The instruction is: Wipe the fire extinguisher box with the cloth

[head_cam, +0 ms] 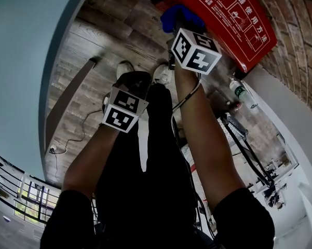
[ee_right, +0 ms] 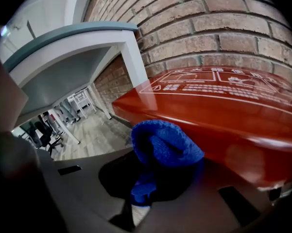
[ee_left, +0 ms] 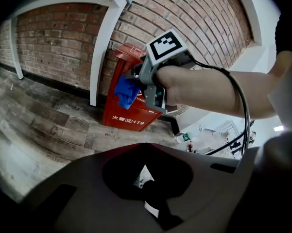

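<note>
Wiping looks barely begun: right gripper (ee_right: 143,193) clamps the cloth (ee_right: 165,144) at the box's (ee_right: 223,115) top edge; left gripper (ee_left: 146,191) closed, empty.

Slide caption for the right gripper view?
Right gripper shut on blue cloth, at the edge of the red fire extinguisher box by a brick wall.

One fire extinguisher box (ee_right: 223,110), one cloth (ee_right: 165,144), two shoes (head_cam: 125,67); two grippers, left gripper (ee_left: 145,178) and right gripper (ee_right: 141,193)
</note>
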A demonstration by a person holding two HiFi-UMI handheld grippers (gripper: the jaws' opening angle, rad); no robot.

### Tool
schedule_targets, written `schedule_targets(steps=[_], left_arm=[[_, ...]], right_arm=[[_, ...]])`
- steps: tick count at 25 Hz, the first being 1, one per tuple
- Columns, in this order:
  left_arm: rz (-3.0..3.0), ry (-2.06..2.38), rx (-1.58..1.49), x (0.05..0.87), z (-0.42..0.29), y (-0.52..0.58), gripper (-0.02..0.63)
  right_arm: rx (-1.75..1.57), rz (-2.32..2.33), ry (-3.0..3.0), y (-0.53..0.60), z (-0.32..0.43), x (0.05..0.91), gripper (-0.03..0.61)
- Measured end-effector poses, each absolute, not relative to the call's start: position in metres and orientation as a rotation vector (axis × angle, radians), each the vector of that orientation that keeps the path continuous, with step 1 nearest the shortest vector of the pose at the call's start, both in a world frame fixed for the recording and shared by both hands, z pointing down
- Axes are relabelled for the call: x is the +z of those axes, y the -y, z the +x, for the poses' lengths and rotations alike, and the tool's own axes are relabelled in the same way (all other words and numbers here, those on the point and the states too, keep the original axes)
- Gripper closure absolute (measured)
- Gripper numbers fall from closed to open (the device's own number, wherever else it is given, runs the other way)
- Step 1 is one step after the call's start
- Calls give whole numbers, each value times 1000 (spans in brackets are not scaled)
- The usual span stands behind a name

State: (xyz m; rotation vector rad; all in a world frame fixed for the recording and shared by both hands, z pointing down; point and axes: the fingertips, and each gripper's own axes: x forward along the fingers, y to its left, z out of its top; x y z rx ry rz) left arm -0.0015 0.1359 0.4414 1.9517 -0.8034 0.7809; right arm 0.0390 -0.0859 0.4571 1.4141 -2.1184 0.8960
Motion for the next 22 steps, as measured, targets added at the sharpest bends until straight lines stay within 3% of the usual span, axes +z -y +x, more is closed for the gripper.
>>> schedule_targets(steps=[18, 22], left_arm=[[1956, 753, 818, 464, 17, -148, 620], [1947, 754, 822, 471, 16, -149, 620]], right_arm=[[890, 1584, 1725, -5, 248, 487, 537], [881, 1605, 1698, -11, 264, 492, 537]])
